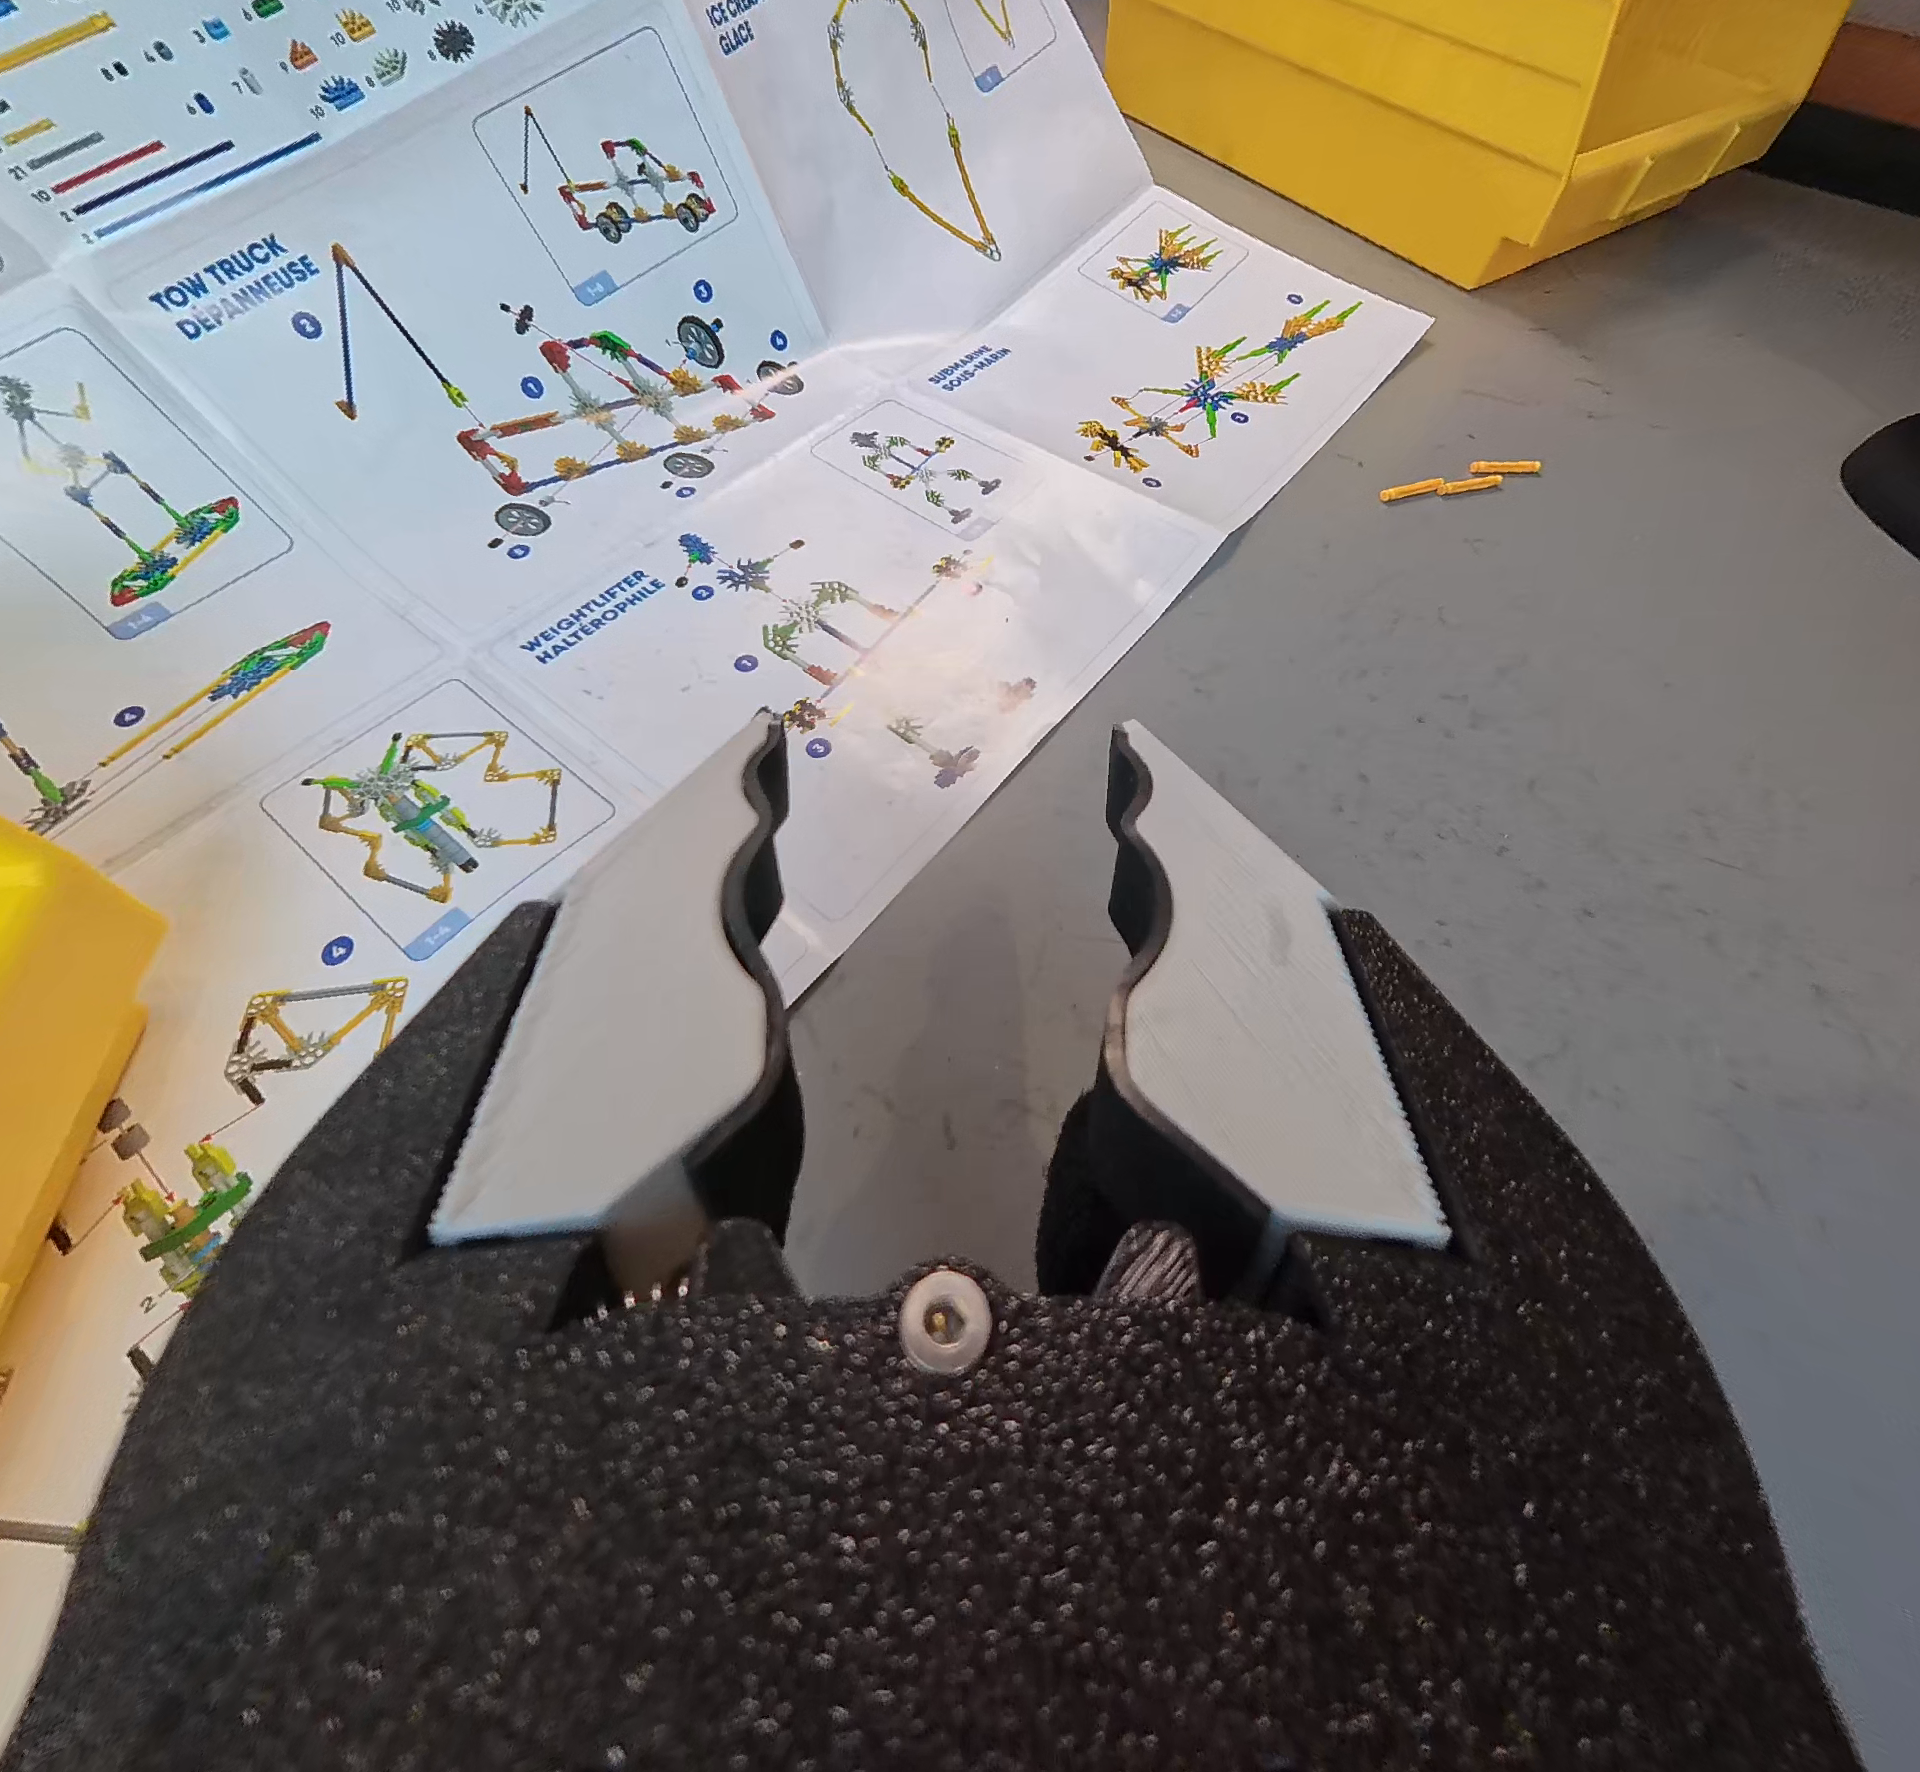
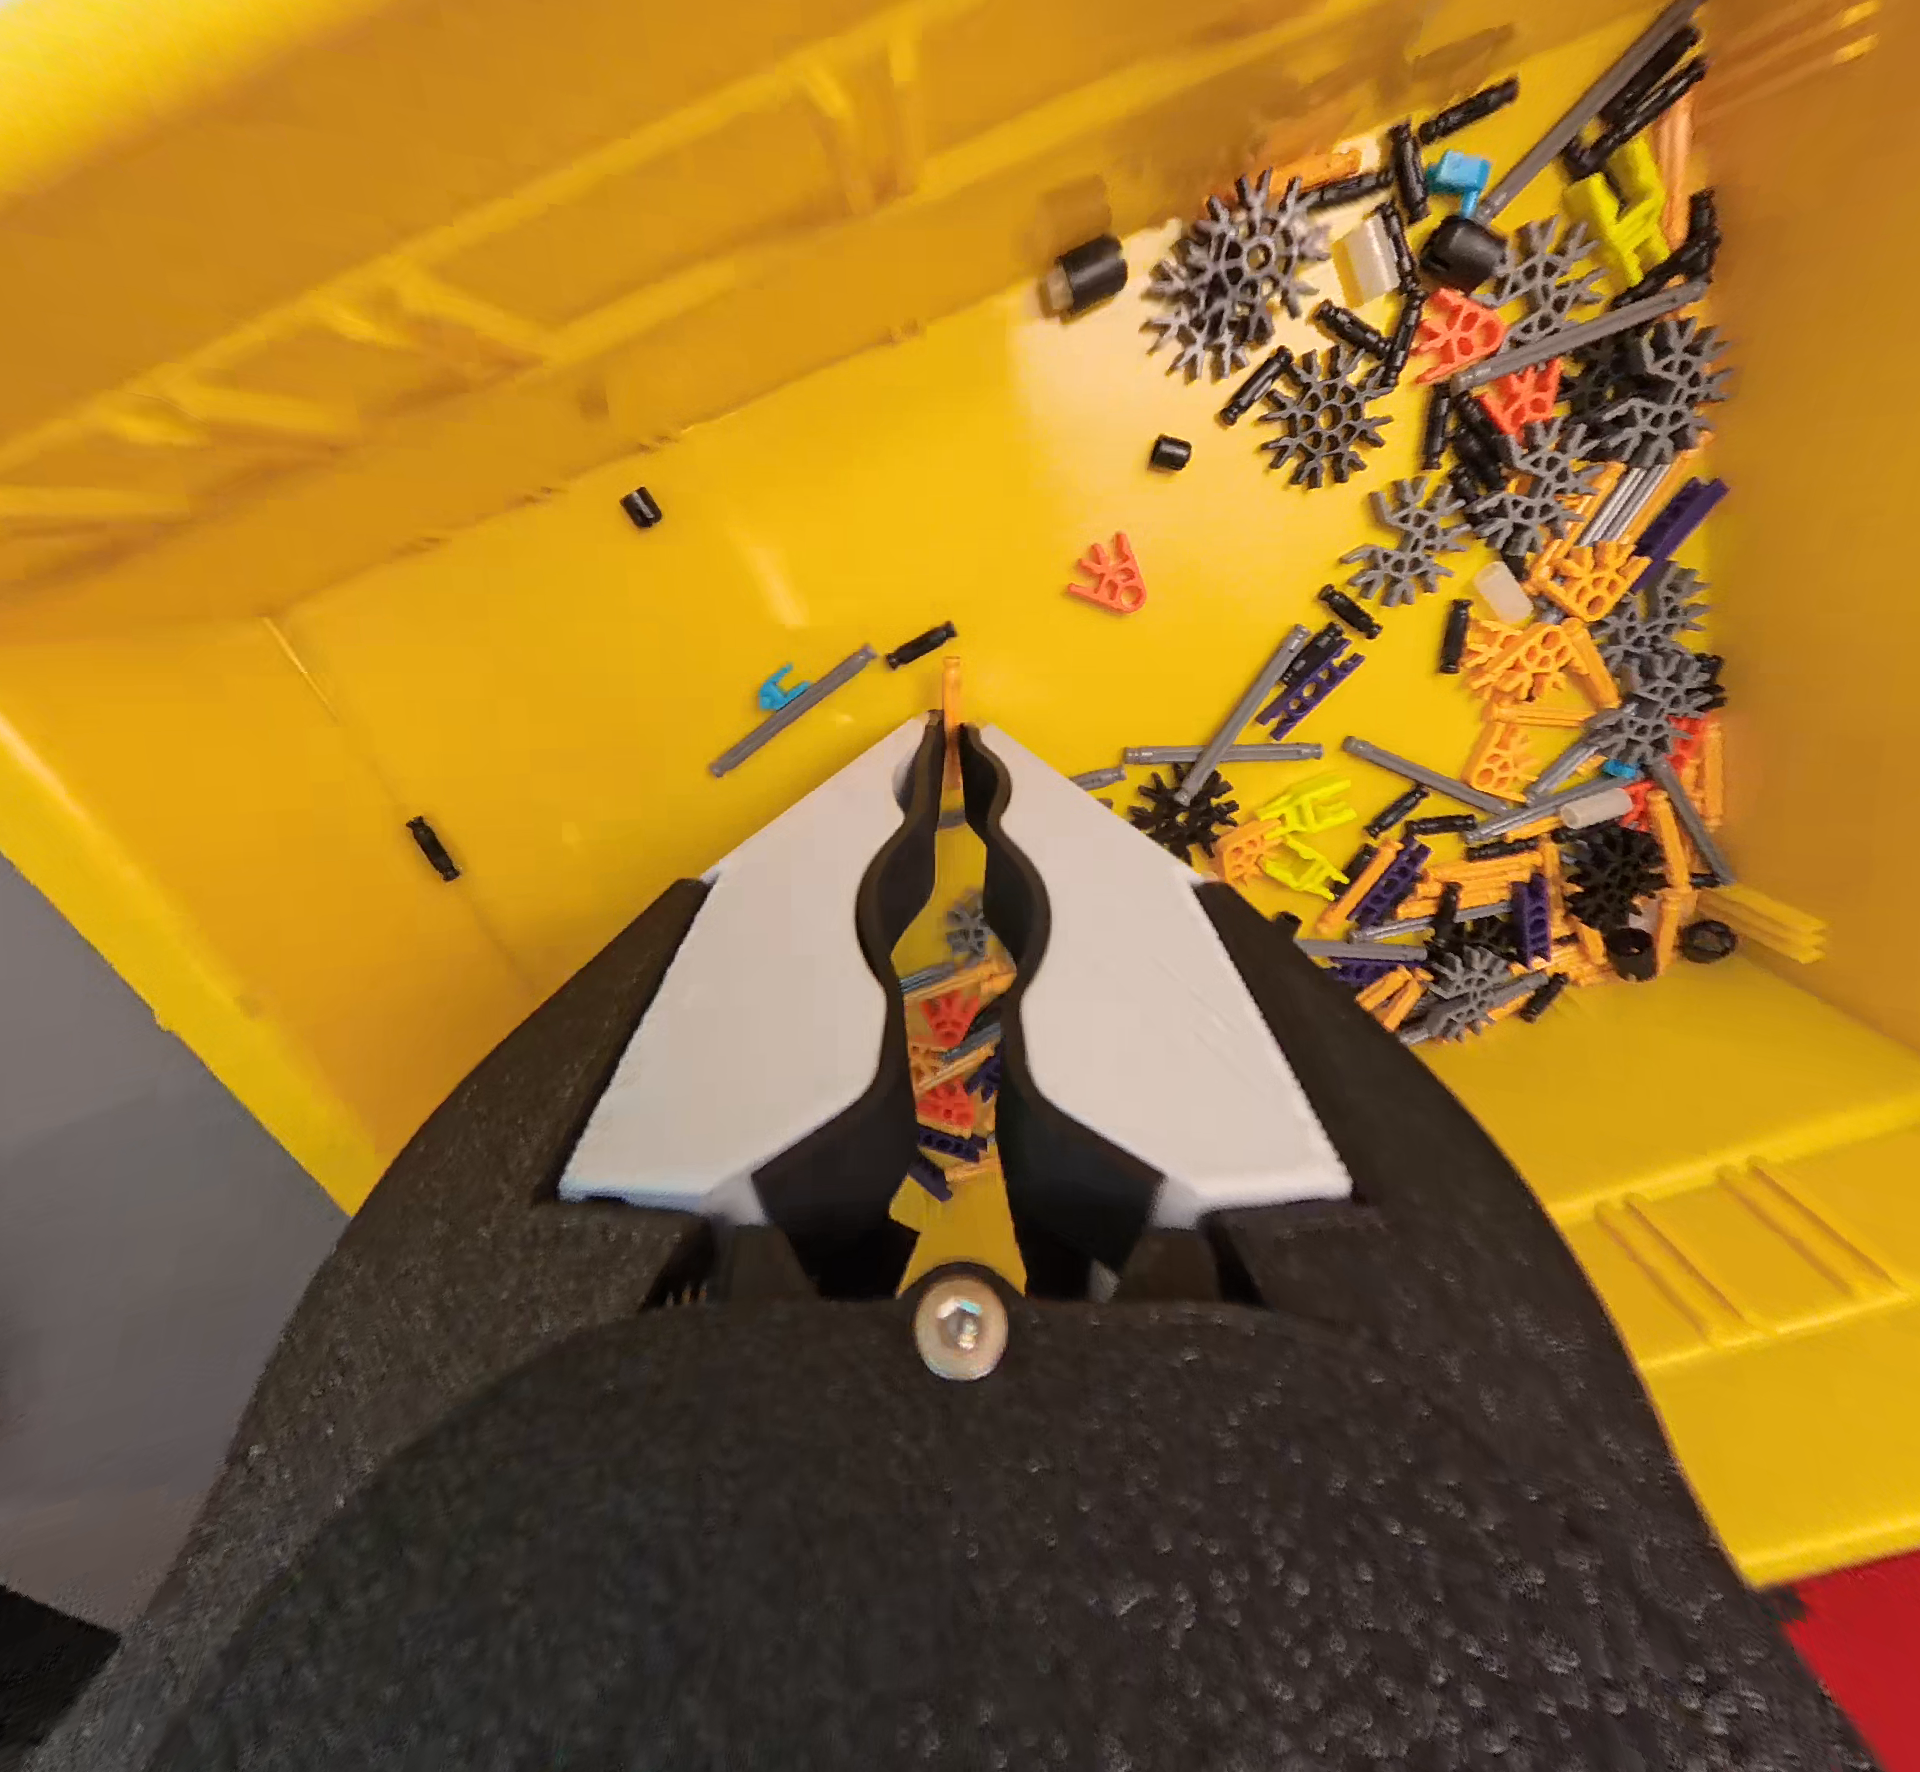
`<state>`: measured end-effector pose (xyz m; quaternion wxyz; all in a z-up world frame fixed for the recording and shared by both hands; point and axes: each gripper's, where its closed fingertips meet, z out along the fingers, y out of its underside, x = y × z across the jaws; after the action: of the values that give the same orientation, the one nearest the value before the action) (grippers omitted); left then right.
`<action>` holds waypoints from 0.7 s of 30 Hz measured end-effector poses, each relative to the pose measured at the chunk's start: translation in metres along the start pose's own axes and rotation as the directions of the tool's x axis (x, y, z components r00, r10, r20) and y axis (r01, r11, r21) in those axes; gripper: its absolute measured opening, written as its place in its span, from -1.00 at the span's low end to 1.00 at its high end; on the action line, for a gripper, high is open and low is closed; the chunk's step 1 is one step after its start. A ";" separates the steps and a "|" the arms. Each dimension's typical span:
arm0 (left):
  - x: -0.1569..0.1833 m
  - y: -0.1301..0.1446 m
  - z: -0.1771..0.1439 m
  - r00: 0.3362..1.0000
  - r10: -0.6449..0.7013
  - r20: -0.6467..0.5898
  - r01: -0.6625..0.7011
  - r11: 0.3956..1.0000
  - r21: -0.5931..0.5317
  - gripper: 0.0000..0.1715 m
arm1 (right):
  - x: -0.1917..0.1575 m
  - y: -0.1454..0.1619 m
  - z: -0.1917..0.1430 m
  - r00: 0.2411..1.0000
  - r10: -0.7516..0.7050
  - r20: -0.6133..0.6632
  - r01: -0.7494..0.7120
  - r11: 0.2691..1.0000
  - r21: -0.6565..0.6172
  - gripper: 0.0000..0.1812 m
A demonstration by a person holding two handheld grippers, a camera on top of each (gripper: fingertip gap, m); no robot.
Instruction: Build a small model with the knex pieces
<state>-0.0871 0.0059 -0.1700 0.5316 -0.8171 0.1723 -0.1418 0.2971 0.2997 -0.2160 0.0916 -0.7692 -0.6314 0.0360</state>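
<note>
My right gripper [image 2: 948, 730] is inside a yellow bin [image 2: 582, 704], above its floor. Its pads are shut on a thin orange rod [image 2: 950, 683], whose tip sticks out past the fingertips. A heap of small construction-toy pieces [image 2: 1538, 642] fills the bin's right side: grey, black and orange connectors and rods. My left gripper [image 1: 945, 735] is open and empty. It hovers over the near edge of an unfolded instruction sheet [image 1: 582, 434] on the grey table [image 1: 1507, 787].
Three short orange rods [image 1: 1460, 481] lie on the table right of the sheet. A yellow bin [image 1: 1455, 60] stands at the back right, another yellow bin's corner [image 1: 52, 995] at the left. In the right wrist view a grey rod [image 2: 790, 709] and an orange connector [image 2: 1110, 571] lie loose on the bin floor.
</note>
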 end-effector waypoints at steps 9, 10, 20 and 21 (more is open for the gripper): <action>0.002 0.000 0.002 1.000 -0.007 -0.010 0.007 1.000 0.001 -0.28 | -0.127 -0.091 -0.118 0.991 -0.102 -0.086 0.128 0.904 0.409 -0.98; 0.003 0.000 0.002 1.000 -0.002 -0.012 0.002 1.000 0.001 -0.28 | -0.147 -0.094 -0.110 0.991 -0.116 -0.070 0.134 0.909 0.394 -0.98; 0.000 -0.007 -0.004 1.000 0.019 0.022 -0.019 0.999 0.027 -0.28 | -0.249 -0.080 0.013 0.984 -0.174 0.048 0.159 0.961 0.228 -0.98; 0.000 -0.008 -0.005 1.000 0.019 0.021 -0.019 0.999 0.032 -0.28 | -0.252 -0.082 0.014 0.984 -0.171 0.056 0.152 0.958 0.245 -0.98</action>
<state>-0.0880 0.0051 -0.1610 0.5476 -0.8083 0.1723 -0.1311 0.1653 0.0694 -0.2301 0.1620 -0.6965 -0.6861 0.1339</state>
